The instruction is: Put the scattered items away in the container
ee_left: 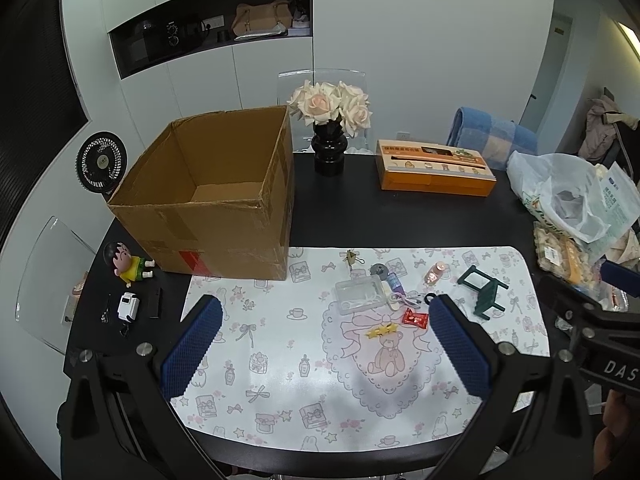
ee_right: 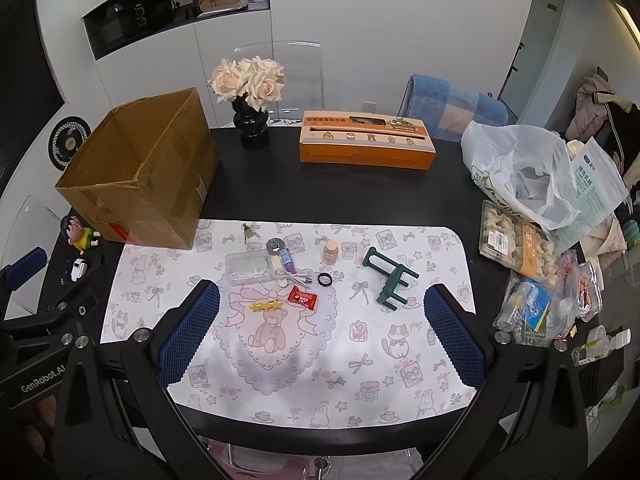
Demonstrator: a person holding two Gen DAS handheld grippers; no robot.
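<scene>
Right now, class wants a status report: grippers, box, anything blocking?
Left gripper open, empty. Right gripper open, empty. Cardboard box open, nothing visible inside; small items scattered on mat. Path looks unobstructed.

One cardboard box (ee_right: 136, 176), one green stool (ee_right: 390, 276), one red candy (ee_right: 303, 298), one black ring (ee_right: 324, 279).

The cardboard box (ee_left: 224, 196) is matt brown, creased, patched with glossy tape; the table (ee_right: 360, 196) is smooth black with a dull sheen; the printed mat (ee_right: 360, 360) looks smooth and faintly glossy; the vase (ee_left: 329, 154) is glossy black; the clear case (ee_right: 246, 266) is transparent plastic; the gripper pads (ee_right: 188, 332) are blue, knobbly rubber; the candy wrapper (ee_right: 303, 297) is shiny red.
</scene>
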